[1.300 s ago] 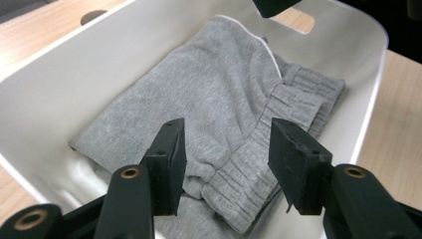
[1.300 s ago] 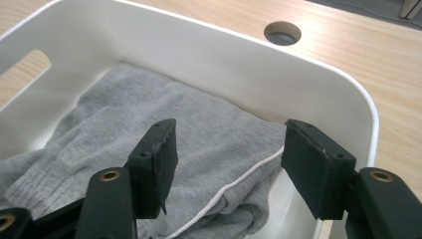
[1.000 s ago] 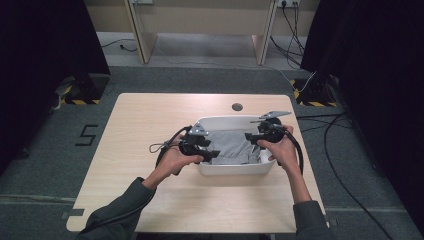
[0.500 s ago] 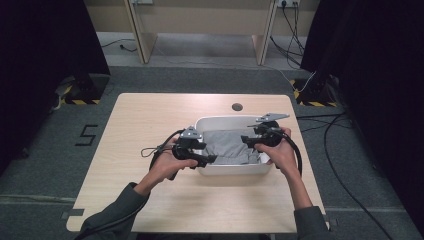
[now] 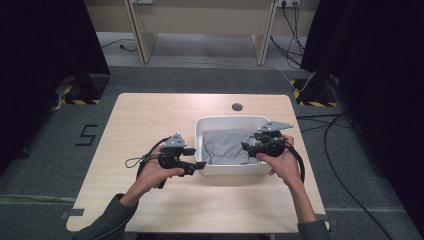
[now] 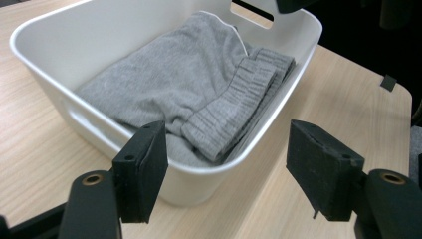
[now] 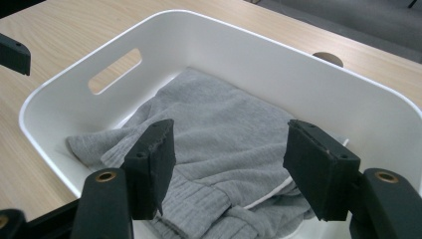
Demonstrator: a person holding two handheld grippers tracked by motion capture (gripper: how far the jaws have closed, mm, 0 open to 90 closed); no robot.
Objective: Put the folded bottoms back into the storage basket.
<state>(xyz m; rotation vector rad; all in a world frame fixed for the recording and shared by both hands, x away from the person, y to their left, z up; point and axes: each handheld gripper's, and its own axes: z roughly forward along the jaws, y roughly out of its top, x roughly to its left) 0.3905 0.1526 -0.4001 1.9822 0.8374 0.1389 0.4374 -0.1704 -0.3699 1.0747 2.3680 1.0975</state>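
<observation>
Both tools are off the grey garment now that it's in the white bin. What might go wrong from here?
1. The ribbed cuff lies close to the white bin rim on the near side; it may flop over the edge.
2. The left tool, whose jaws have just been opening with nothing between them, sits beside the bin wall, so a careless move might shove the bin.
3. The right tool hangs open above the grey garment and might snag it.

The table (image 5: 150, 120) is light wood with a round hole (image 5: 237, 106) near its far edge, and it stands on grey carpet (image 5: 60, 165). Left of the table a "5" (image 5: 88, 135) marks the floor. Beyond it stand wooden panels (image 5: 200, 20); black curtains (image 5: 370, 60) hang on both sides, with cables (image 5: 345, 150) to the right.
</observation>
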